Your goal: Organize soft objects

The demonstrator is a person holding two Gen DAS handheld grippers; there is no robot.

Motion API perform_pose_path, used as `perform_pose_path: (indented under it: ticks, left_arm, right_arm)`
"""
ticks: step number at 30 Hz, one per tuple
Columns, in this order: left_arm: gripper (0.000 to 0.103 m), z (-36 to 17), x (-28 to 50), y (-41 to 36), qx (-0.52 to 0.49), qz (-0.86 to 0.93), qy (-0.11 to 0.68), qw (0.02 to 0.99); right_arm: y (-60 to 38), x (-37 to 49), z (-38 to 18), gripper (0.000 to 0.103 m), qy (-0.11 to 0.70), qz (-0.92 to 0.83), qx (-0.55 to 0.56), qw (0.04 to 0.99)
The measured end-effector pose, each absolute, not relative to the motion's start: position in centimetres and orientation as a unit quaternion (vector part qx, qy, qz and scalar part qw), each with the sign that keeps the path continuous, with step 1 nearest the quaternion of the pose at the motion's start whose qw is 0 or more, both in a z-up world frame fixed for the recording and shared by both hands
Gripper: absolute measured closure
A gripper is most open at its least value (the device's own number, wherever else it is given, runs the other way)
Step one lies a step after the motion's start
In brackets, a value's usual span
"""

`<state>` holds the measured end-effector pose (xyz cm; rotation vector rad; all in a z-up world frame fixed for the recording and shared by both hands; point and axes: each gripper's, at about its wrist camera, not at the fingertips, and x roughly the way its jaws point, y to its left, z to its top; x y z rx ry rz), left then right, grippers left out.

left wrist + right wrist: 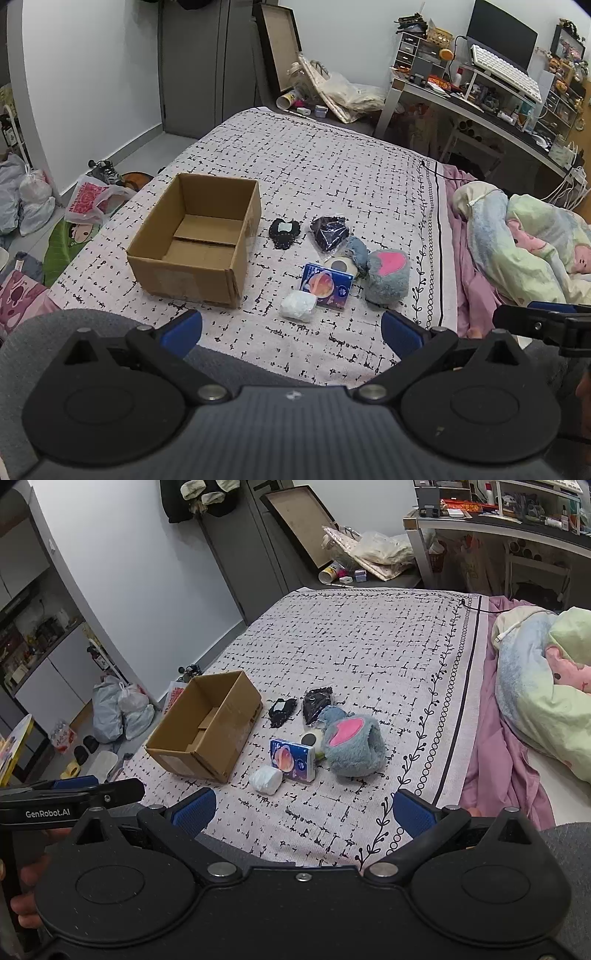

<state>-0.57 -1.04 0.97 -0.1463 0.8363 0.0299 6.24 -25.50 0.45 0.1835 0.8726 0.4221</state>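
On the bed (332,166), beside the empty box (199,236), we find the plush (388,280): light, yielding, best pinched at its bulk. Both tools, left (291,332) and right (304,812), gape empty.

Even, diffuse indoor light fills both views, moderately bright, with no strong glare. Shadows are soft and short; a faint one lies inside the cardboard box (199,236), towards 3 o'clock. Fisheye distortion bends walls and furniture strongly from 9 to 3 o'clock across the top. Focus is sharp at centre on the patterned bedspread (369,638), softening slightly towards the corners.
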Motion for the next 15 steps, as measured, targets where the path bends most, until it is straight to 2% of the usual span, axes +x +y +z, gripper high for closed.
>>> perform_pose_path:
  ticks: [15]
  left_arm:
    - [0.001,0.0,1.8,-2.2,-0.078,0.013,0.394,0.916]
  right_arm:
    - [-28.0,9.2,-2.5,0.000,0.439,0.192,0.128,0.869]
